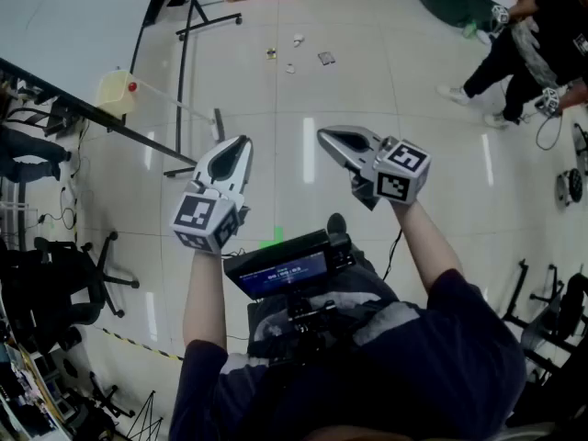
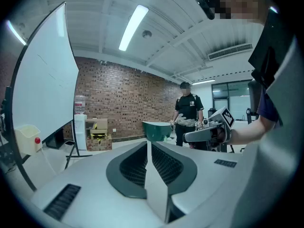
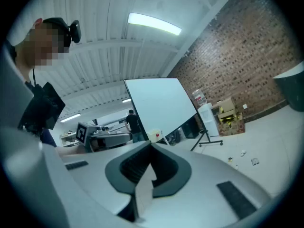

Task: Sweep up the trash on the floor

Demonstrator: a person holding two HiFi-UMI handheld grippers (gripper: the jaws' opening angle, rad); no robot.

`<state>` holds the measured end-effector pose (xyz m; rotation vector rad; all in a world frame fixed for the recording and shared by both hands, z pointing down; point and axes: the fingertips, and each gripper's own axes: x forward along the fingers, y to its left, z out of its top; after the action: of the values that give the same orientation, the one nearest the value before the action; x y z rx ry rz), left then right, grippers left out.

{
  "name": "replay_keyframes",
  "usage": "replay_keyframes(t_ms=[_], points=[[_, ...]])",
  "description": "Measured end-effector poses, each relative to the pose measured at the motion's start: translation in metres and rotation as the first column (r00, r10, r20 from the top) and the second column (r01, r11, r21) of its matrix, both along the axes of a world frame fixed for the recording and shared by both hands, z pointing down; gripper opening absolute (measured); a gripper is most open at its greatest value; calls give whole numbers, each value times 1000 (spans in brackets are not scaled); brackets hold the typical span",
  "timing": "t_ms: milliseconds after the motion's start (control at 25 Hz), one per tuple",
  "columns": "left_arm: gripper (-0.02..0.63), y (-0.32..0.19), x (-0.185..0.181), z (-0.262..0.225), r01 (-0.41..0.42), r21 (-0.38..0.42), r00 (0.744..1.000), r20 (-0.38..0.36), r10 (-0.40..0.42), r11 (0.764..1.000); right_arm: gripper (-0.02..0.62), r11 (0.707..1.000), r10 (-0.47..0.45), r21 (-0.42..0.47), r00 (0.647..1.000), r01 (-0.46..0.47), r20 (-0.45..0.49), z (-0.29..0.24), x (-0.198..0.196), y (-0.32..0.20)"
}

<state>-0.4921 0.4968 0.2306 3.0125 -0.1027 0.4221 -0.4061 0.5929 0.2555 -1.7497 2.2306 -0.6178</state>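
- Left gripper (image 1: pixel 243 143): jaws are closed together and nothing is held. It is raised at 11 o'clock of the chest-mounted screen (image 1: pixel 289 266).
- Right gripper (image 1: pixel 324 137): jaws are closed together and nothing is held. It is raised at 1 o'clock of the screen.
- Trash (image 1: pixel 299 53): small scraps are scattered on the white floor (image 1: pixel 413 108), at 12 o'clock beyond both grippers and well apart from them.
- Whiteboard (image 1: pixel 64 26): seen at 10 o'clock.

Whiteboard (image 2: pixel 45 75), cardboard box (image 2: pixel 97 133), brick wall (image 2: pixel 128 103)
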Motion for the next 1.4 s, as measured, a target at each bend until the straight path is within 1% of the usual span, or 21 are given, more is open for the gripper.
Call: replay_keyframes(t_ms=[160, 240, 400, 480, 520, 600, 680, 720, 920, 1040, 1160, 1240, 1320, 1400], points=[[15, -9, 44, -1, 51, 14, 999, -8, -51, 999, 21, 994, -111, -7, 994, 111, -3, 1, 43, -10], [15, -15, 61, 0, 71, 12, 997, -7, -71, 997, 21, 989, -150, 14, 989, 150, 15, -3, 60, -19], [15, -33, 79, -1, 113, 19, 994, -7, -113, 993, 21, 983, -172, 76, 983, 167, 62, -15, 83, -42], [15, -46, 85, 2, 126, 10, 992, -8, -126, 992, 21, 983, -176, 69, 983, 172, 51, -11, 89, -53], [15, -53, 89, 5, 127, -14, 992, -15, -127, 992, 21, 983, -178, 52, 983, 177, 31, -7, 92, -59], [15, -68, 99, 11, 117, -65, 992, -43, -120, 991, 21, 984, -179, 0, 983, 179, -33, 5, 95, -72], [15, -88, 110, 14, 100, -84, 992, -70, -106, 991, 21, 984, -175, -37, 979, 172, -108, 15, 98, -88], [15, -98, 118, 17, 86, -89, 992, -80, -93, 992, 21, 985, -171, -49, 977, 166, -129, 19, 102, -97], [15, -145, 177, 26, -11, -158, 992, -125, -9, 987, 21, 987, -117, -122, 985, 101, -130, 22, 144, -133], [15, -177, 202, 20, -64, -150, 989, -140, 43, 987, 21, 986, -86, -159, 979, 56, -185, 21, 167, -161], [15, -219, 215, 19, -82, -166, 986, -159, 56, 983, 21, 985, -44, -175, 968, 0, -246, 23, 180, -202], [15, -242, 223, 17, -81, -176, 984, -172, 51, 981, 21, 985, -52, -175, 966, 8, -252, 22, 185, -229], [15, -258, 227, 18, -59, -170, 987, -160, 31, 984, 23, 982, -97, -180, 965, 53, -246, 24, 187, -252], [15, -275, 235, 16, -23, -173, 988, -154, -4, 985, 21, 977, -143, -188, 962, 101, -231, 26, 198, -275]])
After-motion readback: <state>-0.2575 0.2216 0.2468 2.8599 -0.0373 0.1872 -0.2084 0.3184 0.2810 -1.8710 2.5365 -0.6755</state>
